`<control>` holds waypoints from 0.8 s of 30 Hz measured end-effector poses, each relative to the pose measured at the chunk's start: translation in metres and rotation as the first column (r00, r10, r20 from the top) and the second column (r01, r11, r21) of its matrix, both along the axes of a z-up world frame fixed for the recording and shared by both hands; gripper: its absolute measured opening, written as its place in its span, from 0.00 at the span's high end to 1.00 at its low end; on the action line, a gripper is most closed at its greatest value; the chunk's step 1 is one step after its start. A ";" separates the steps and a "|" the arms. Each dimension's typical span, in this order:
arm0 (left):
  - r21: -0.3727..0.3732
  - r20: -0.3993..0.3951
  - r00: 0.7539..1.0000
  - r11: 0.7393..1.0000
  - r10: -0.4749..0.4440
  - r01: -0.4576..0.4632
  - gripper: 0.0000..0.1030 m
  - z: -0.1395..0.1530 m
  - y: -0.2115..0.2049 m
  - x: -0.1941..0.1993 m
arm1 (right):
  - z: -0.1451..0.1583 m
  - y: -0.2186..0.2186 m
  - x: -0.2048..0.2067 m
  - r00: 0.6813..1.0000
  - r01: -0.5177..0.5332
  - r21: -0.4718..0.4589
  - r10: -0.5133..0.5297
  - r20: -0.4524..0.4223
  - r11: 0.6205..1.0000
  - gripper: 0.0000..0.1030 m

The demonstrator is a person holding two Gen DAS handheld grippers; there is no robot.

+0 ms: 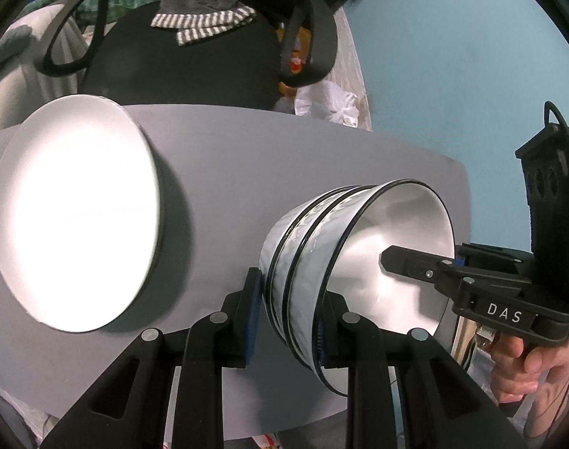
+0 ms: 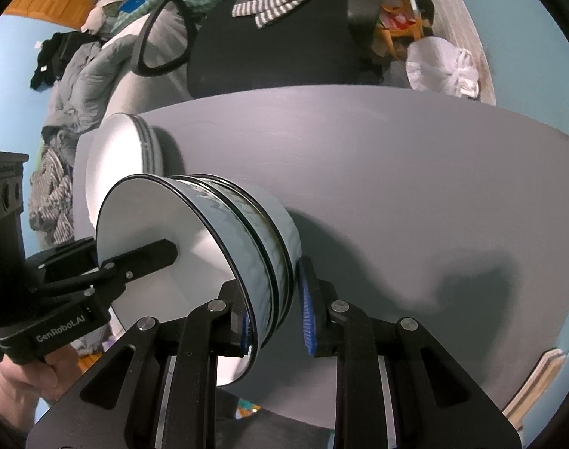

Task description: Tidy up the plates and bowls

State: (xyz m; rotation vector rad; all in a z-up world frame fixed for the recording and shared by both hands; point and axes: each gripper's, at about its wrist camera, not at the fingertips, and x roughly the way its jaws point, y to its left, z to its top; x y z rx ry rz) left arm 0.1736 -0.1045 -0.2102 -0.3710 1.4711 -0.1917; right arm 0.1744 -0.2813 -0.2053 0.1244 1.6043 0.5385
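Note:
A stack of nested white bowls with black rims [image 1: 408, 217] [image 2: 142, 217] hangs just above the grey table [image 1: 265, 157] [image 2: 396, 168], casting a shadow on it. Both grippers grip it at opposite sides. My left gripper [image 1: 287, 321] is shut on the stack's near wall, one pad outside and one inside. My right gripper [image 2: 275, 327] is shut on the opposite wall in the same way. Each gripper shows in the other's view with one finger inside the top bowl [image 1: 408, 265] [image 2: 146, 258]. A stack of white plates [image 1: 79, 205] [image 2: 112, 149] rests on the table's left part.
A black office chair [image 1: 180, 71] [image 2: 269, 56] with a striped cloth on it stands behind the table's far edge. A white plastic bag [image 1: 333, 106] [image 2: 441, 63] lies beyond the far right corner. Bedding and clothes [image 2: 79, 75] are piled to the left.

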 end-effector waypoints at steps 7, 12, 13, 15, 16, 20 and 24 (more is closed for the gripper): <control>0.003 0.026 0.999 0.999 0.038 -0.039 0.77 0.014 0.030 -0.012 | 0.012 0.028 -0.003 0.999 -0.035 0.008 0.035 0.024 0.999 0.79; 0.004 0.049 0.997 0.998 0.067 -0.067 0.77 0.027 0.047 -0.017 | 0.024 0.048 -0.001 0.997 -0.063 0.009 0.063 0.055 0.998 0.79; 0.005 0.053 0.996 0.997 0.070 -0.071 0.77 0.028 0.048 -0.017 | 0.026 0.051 -0.001 0.996 -0.065 0.009 0.065 0.059 0.998 0.79; 0.008 0.063 0.995 0.997 0.082 -0.082 0.77 0.033 0.054 -0.018 | 0.030 0.058 0.000 0.995 -0.075 0.010 0.074 0.069 0.997 0.79; 0.009 0.067 0.994 0.996 0.088 -0.089 0.77 0.034 0.057 -0.017 | 0.033 0.063 0.001 0.994 -0.080 0.012 0.079 0.074 0.997 0.79; 0.011 0.085 0.990 0.993 0.115 -0.117 0.77 0.042 0.076 -0.019 | 0.040 0.082 0.003 0.991 -0.104 0.016 0.102 0.087 0.994 0.79; 0.020 0.101 0.985 0.989 0.142 -0.145 0.77 0.047 0.096 -0.021 | 0.045 0.102 0.006 0.987 -0.131 0.022 0.129 0.095 0.991 0.79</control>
